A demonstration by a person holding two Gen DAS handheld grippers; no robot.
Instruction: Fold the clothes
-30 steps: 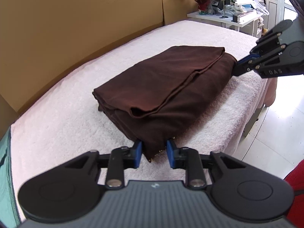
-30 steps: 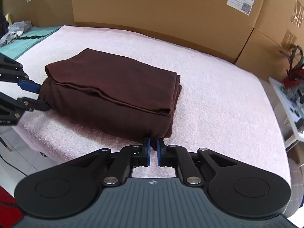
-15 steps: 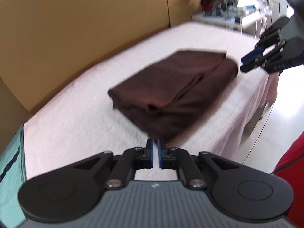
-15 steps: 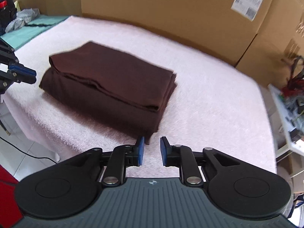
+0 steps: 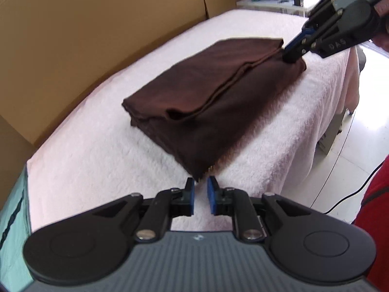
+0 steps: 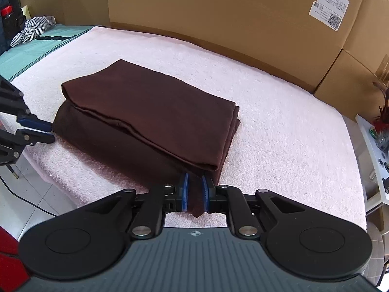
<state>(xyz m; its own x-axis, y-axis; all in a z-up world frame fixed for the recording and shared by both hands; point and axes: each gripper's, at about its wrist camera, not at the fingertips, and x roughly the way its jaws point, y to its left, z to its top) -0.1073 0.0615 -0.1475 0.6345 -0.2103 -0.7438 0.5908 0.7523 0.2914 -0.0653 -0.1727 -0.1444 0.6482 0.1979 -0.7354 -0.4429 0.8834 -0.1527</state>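
Observation:
A dark brown cloth (image 5: 218, 102) (image 6: 150, 121), folded into a thick rectangle, lies on the pink towelling table (image 5: 97, 146) (image 6: 279, 133) near its front edge. In the right wrist view my right gripper (image 6: 195, 194) has the cloth's near right corner between its blue pads. Its jaws are closing and the fabric fills the gap. The left wrist view shows the right gripper (image 5: 290, 54) at the cloth's far corner. My left gripper (image 5: 200, 194) (image 6: 49, 131) stands slightly open at the opposite front corner. The corner tip lies just past its fingertips, with nothing between the pads.
Tall cardboard boxes (image 5: 97, 24) (image 6: 218, 12) wall the table's far side. A teal sheet (image 6: 36, 46) with a striped garment (image 6: 31, 28) lies to the left. A cluttered white side table (image 6: 374, 146) stands to the right. A person's red clothing (image 5: 376, 219) and tiled floor lie in front.
Both grippers drew back from the cloth half a second ago and have come back to its front corners. The right one opened and now has the corner between its pads. The left one's gap is narrower.

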